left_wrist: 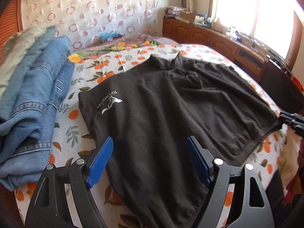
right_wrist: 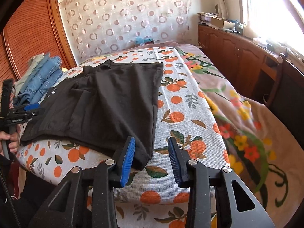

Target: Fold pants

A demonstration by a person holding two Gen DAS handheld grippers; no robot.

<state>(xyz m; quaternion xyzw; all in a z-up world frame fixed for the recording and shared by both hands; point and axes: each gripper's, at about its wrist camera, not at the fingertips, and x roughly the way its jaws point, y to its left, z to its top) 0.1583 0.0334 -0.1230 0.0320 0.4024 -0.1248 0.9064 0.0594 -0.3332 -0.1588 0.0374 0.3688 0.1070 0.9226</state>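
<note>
Dark brown pants (left_wrist: 161, 104) with a white logo (left_wrist: 110, 104) lie spread flat on the bed. My left gripper (left_wrist: 150, 139) hovers open above their near part, nothing between its blue pads. In the right wrist view the pants (right_wrist: 106, 102) stretch away to the left. My right gripper (right_wrist: 151, 139) stands open at their near corner, which lies by the left pad and reaches into the gap; the pads do not press it. The right gripper (left_wrist: 290, 119) shows at the pants' far right edge in the left wrist view. A hand (right_wrist: 11, 140) holds the left gripper (right_wrist: 28, 108).
A stack of folded blue jeans (left_wrist: 34, 98) sits at the bed's left side. The orange-print cover (right_wrist: 182, 102) lies under the pants, a flowered blanket (right_wrist: 237, 114) to the right. Wooden cabinets (right_wrist: 237, 57) line the window wall; a wardrobe (right_wrist: 28, 38) stands at left.
</note>
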